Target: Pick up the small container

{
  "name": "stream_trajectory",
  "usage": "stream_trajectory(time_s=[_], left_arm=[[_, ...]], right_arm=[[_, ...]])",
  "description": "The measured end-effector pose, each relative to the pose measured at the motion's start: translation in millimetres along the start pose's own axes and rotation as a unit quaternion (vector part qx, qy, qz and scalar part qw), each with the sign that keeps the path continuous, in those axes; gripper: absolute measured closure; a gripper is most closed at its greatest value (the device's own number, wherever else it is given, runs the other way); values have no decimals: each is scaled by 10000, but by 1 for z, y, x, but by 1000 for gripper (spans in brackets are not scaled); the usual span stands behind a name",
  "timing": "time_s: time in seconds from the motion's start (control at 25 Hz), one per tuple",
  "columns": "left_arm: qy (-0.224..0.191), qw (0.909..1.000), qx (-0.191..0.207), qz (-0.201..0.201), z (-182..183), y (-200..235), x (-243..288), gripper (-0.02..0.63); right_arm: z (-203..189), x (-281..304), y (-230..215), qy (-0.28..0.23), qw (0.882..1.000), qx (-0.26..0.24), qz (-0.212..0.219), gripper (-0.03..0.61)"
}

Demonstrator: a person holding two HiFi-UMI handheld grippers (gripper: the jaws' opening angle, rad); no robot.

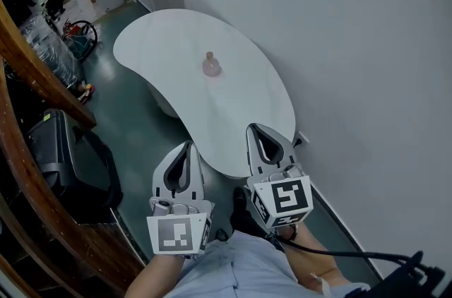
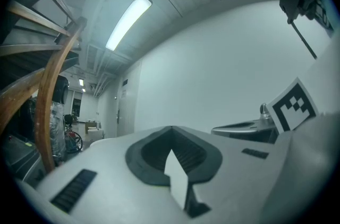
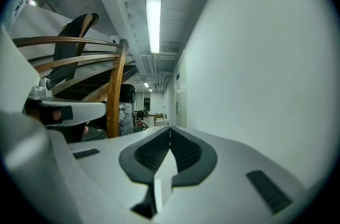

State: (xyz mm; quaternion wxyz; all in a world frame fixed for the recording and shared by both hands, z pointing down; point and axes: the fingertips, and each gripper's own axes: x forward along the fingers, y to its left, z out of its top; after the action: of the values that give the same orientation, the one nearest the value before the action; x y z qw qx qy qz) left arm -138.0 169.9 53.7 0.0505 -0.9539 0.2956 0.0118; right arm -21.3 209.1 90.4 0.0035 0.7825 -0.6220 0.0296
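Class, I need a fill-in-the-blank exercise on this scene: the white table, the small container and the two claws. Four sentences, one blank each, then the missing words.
1. The curved white table bears ___ small pink container.
2. The jaws of the left claw are ___.
3. The right claw grips ___.
4. The wooden railing runs on the person's ___ side.
Missing words: one; shut; nothing; left.

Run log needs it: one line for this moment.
left gripper: shut, empty | right gripper: shut, empty | small container: on table, untouched
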Motion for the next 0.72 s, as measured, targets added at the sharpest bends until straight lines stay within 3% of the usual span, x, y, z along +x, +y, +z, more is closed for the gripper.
stream_trajectory(time_s=[0.48, 0.72], left_arm=[[22, 9989, 72, 463, 11, 27, 95, 614], [-68, 9968, 316, 733, 20, 34, 120, 615]], right_arm=[[12, 101, -41, -36, 9986, 94, 512, 577], [23, 134, -52, -187, 9962, 103, 845, 577]])
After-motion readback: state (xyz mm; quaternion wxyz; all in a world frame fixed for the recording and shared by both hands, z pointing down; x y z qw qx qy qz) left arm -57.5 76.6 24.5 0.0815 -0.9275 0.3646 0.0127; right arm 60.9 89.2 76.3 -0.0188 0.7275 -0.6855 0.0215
